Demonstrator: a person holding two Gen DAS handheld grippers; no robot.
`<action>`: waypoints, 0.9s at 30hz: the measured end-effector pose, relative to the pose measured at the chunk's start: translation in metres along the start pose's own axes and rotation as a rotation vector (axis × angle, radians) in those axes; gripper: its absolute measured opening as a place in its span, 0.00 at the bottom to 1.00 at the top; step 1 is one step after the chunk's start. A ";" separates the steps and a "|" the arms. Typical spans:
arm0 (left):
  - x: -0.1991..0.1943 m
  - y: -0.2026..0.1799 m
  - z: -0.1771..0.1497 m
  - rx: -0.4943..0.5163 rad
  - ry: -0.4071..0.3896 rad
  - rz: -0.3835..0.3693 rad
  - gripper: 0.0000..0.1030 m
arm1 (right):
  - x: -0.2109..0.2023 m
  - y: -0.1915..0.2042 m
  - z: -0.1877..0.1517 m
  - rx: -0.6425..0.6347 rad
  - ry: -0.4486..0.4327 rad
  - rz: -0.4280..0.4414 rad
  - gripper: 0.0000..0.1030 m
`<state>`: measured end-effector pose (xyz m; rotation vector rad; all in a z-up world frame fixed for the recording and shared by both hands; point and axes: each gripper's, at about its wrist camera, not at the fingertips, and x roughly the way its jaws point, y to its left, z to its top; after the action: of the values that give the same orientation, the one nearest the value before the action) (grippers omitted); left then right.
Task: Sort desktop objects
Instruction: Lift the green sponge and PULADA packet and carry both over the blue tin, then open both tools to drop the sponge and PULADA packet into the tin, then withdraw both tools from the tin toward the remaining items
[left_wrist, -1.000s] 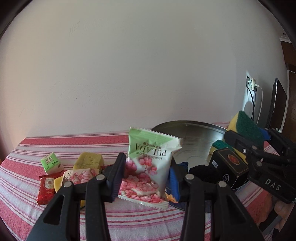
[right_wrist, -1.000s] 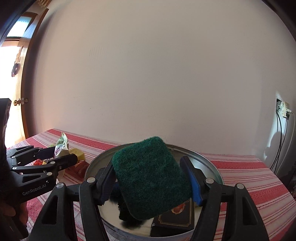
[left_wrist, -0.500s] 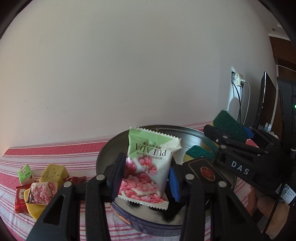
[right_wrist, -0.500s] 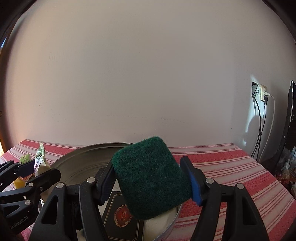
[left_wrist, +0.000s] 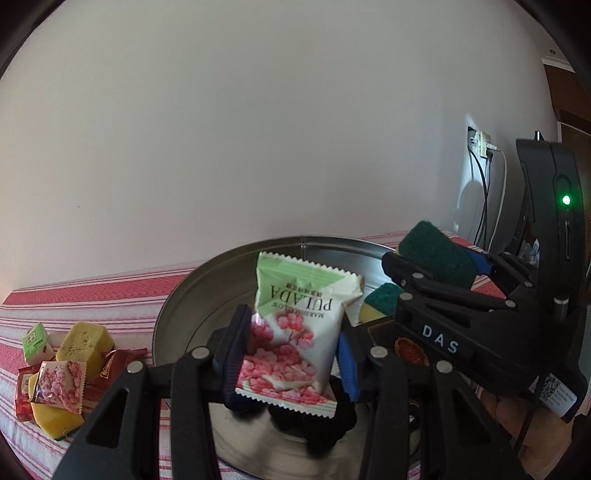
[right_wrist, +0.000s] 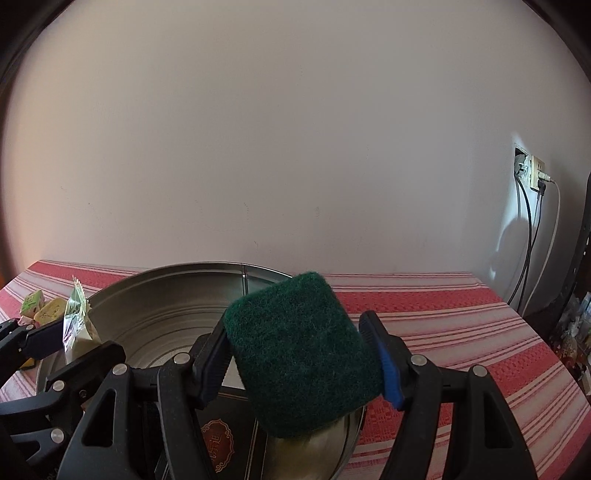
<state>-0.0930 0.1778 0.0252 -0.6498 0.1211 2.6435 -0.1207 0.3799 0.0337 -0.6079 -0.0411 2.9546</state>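
My left gripper (left_wrist: 291, 354) is shut on a white, green and pink marshmallow packet (left_wrist: 295, 332), held upright over the round metal tin (left_wrist: 229, 269). Inside the tin lie a black box (left_wrist: 406, 347), a green and yellow sponge (left_wrist: 380, 302) and something black (left_wrist: 314, 421). My right gripper (right_wrist: 303, 354) is shut on a green scouring sponge (right_wrist: 303, 350), over the tin's (right_wrist: 177, 273) right side. From the left wrist view, that right gripper (left_wrist: 439, 266) stands to the right of the packet. The right wrist view shows the left gripper (right_wrist: 74, 343) with its packet (right_wrist: 75, 325) at the left.
A pile of snack packets and yellow sponges (left_wrist: 62, 365) lies on the red-striped tablecloth (left_wrist: 92, 291) left of the tin. A wall socket with cables (right_wrist: 532, 177) is at the right, by a dark screen edge. A hand (left_wrist: 524, 424) holds the right gripper.
Both grippers have swung to the right with their loads. The packet now hangs over the tin instead of over the cloth, and the snack pile has slid to the left edge.
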 end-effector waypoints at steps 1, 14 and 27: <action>0.001 0.000 0.000 -0.001 0.003 0.003 0.42 | 0.001 0.000 0.000 0.003 0.007 0.004 0.67; 0.014 -0.005 -0.001 -0.017 0.056 0.040 0.43 | -0.003 0.013 0.002 -0.002 0.042 0.033 0.70; -0.005 0.002 -0.005 -0.057 -0.043 0.082 0.99 | -0.027 -0.008 0.002 0.162 -0.024 0.081 0.93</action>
<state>-0.0880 0.1731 0.0225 -0.6186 0.0611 2.7468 -0.0962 0.3844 0.0469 -0.5646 0.2244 3.0033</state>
